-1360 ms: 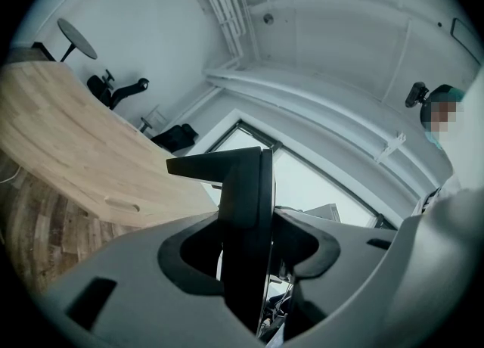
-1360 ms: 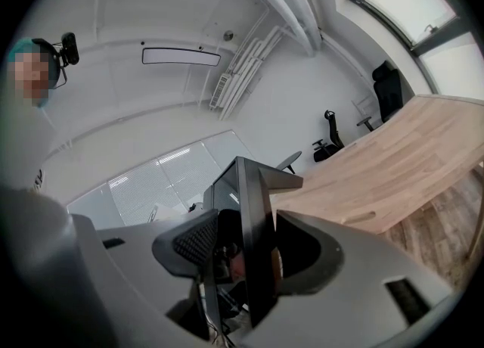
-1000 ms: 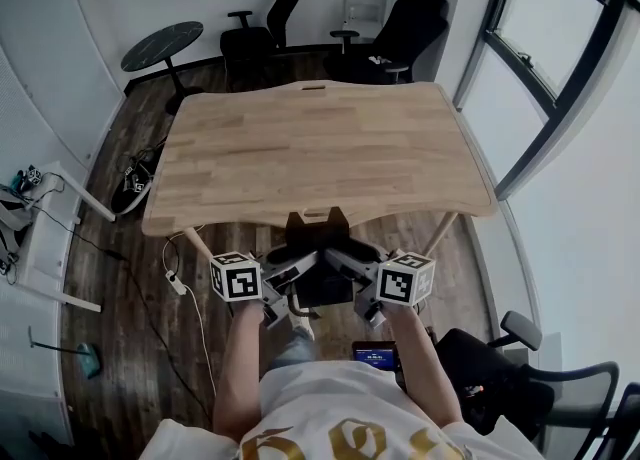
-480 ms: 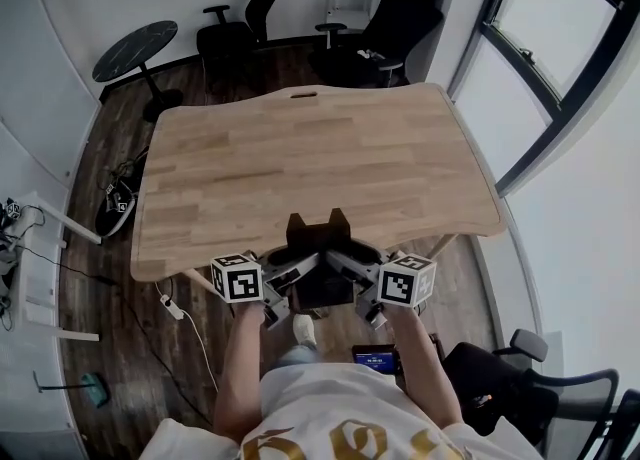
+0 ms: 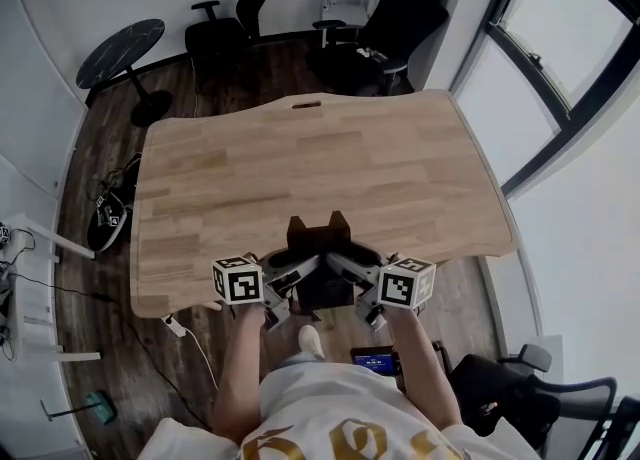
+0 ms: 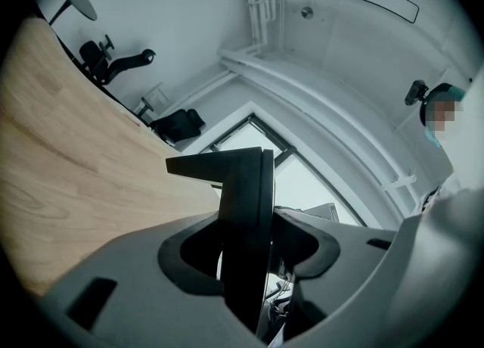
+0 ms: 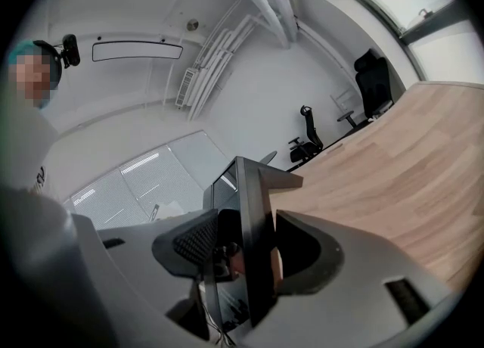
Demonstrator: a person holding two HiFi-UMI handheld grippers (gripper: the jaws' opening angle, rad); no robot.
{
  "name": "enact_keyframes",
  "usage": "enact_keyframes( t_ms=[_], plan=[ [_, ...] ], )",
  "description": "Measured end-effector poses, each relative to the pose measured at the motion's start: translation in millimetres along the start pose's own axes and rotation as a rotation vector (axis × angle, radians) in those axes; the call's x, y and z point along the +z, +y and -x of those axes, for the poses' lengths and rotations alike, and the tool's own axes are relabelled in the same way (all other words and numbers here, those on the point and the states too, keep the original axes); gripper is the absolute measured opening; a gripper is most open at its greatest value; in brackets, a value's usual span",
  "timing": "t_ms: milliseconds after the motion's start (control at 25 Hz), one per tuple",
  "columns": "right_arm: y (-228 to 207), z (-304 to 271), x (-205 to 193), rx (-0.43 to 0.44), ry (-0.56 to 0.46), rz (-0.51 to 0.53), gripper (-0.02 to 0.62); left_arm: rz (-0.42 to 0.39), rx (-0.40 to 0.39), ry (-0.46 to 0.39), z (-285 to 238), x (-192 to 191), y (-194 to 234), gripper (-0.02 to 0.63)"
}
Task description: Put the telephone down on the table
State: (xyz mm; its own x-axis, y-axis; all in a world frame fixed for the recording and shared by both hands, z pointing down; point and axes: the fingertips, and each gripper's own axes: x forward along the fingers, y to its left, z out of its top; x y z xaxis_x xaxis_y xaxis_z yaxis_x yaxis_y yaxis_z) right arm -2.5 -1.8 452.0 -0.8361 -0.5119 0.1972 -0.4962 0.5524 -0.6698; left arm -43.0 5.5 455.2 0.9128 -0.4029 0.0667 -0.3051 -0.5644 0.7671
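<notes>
Table [image 5: 320,168]: open wood ahead of you, from near edge to far edge.
Beyond far edge: office chairs [image 5: 385,33] line the wall.
Far left: round side table [image 5: 120,48], well apart.
Right: window [image 5: 560,68] flanks the table.

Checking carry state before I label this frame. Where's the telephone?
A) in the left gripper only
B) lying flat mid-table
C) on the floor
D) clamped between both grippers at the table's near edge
D: the telephone sits between the left gripper and the right gripper. Each gripper view shows its jaws closed on it, at the near edge of the table.
</notes>
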Motion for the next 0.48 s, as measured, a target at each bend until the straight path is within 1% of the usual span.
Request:
enact_keyframes(
  t_ms=[200, 480],
  plan=[
    [-10.0, -22.2, 6.2, -0.013, 0.006, -0.010, 0.221, 0.011, -0.008, 0.015, 1.9, 14.3, 21.2, 0.193],
    [-17.4, -39.8, 16.3, -0.013, -0.010, -0.022, 0.221, 0.004, -0.008, 0.033, 1.8, 30.9, 35.6, 0.192]
  ],
)
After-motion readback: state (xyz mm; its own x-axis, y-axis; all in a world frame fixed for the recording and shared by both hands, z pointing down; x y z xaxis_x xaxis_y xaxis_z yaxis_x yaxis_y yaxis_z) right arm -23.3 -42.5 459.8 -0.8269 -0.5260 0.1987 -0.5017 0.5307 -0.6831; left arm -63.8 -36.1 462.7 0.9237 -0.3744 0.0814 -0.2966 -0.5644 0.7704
